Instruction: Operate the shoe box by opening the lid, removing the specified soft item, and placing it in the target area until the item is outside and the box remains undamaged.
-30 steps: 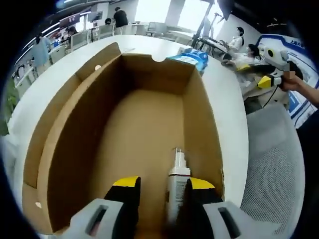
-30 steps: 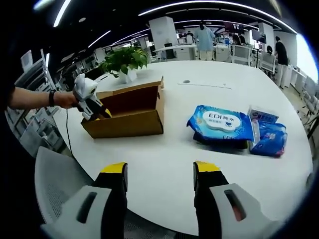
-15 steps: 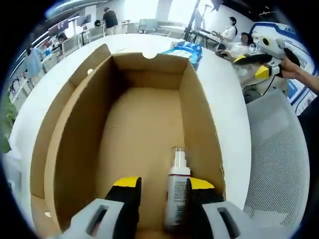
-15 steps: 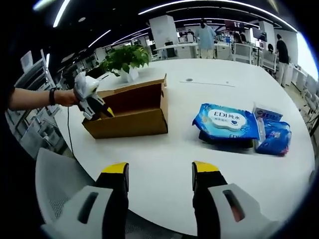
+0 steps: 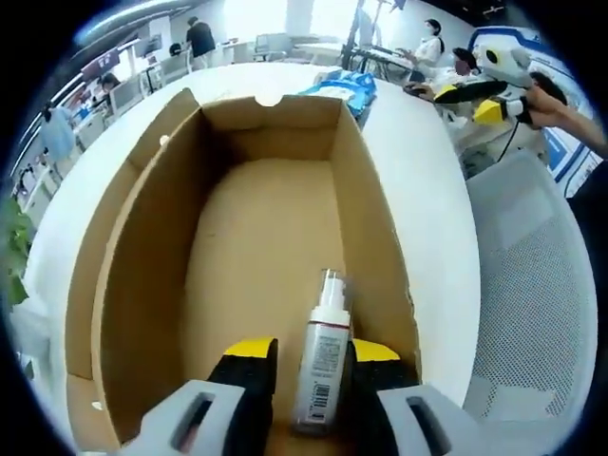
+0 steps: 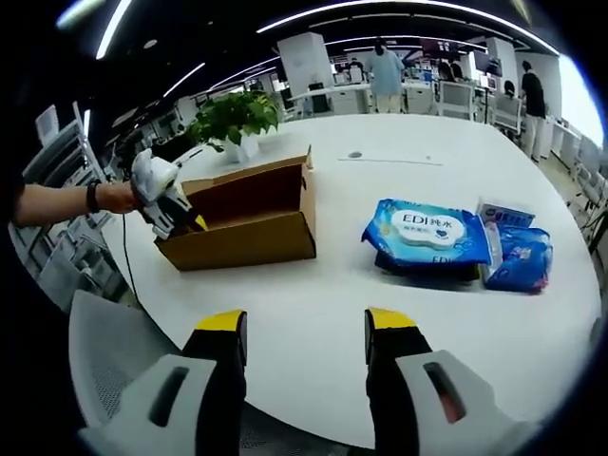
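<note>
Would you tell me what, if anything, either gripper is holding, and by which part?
The left gripper closes on the spray bottle's lower body, inside the cardboard box. The right gripper holds nothing.

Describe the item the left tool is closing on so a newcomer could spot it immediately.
Start at the open cardboard box on the white table. On its floor, near the right wall, lies a small white spray bottle between the jaws of the left tool. It is the lone item in the box; the blue wipe packs lie outside on the table.

Right gripper (image 6: 302, 334) open above white table (image 6: 313, 294); left gripper (image 6: 176, 217) at shoe box (image 6: 249, 223)
</note>
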A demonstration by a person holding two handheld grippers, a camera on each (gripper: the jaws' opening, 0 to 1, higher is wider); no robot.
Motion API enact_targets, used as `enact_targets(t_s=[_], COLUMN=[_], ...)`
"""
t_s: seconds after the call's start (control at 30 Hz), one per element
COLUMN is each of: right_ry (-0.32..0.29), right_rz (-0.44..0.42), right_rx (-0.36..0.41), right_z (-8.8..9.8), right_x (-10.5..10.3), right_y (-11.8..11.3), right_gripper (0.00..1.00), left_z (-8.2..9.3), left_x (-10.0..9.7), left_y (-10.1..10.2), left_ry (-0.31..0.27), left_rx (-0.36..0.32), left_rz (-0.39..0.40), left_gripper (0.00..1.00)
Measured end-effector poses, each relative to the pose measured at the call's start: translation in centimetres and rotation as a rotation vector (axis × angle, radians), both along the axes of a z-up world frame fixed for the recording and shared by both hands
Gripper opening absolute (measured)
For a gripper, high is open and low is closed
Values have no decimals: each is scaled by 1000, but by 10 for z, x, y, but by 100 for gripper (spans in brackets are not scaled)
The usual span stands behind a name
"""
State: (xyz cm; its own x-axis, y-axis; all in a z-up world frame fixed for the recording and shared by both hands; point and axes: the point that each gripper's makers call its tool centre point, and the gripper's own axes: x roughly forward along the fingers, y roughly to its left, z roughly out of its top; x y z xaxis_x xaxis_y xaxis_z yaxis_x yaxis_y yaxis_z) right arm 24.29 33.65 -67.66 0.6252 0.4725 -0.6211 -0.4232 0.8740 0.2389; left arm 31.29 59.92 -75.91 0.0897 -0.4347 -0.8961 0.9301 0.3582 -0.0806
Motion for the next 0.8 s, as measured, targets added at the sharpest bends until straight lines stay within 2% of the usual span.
enact_targets(t_s=[0.33,0.47,0.53,0.6,0.7,0.8], right_ry=[6,9,10,12,10,7], right_rz=[-4,-9,-6,-1,-3,2], right_rx=[3,5,11,6,14,15], right_z=[-1,-2,-2,-4,-2,-1], right_x=[-5,-6,-6,-6,-6,-6], right_y=[3,2,5,6,9,11], right_gripper=[46,45,45,45,45,45], left_z=[-12,-19,-23,-23,-16,-17], left_x=[3,2,1,6,5,5], left_y=[-2,4,1,1,-7,-1], left_ry=[8,3,3,22,85,102], left_rx=[24,94,100,83,11,38], left_rz=[-16,-47,-59,-29,56,86], left_gripper=[26,24,24,22,21,20])
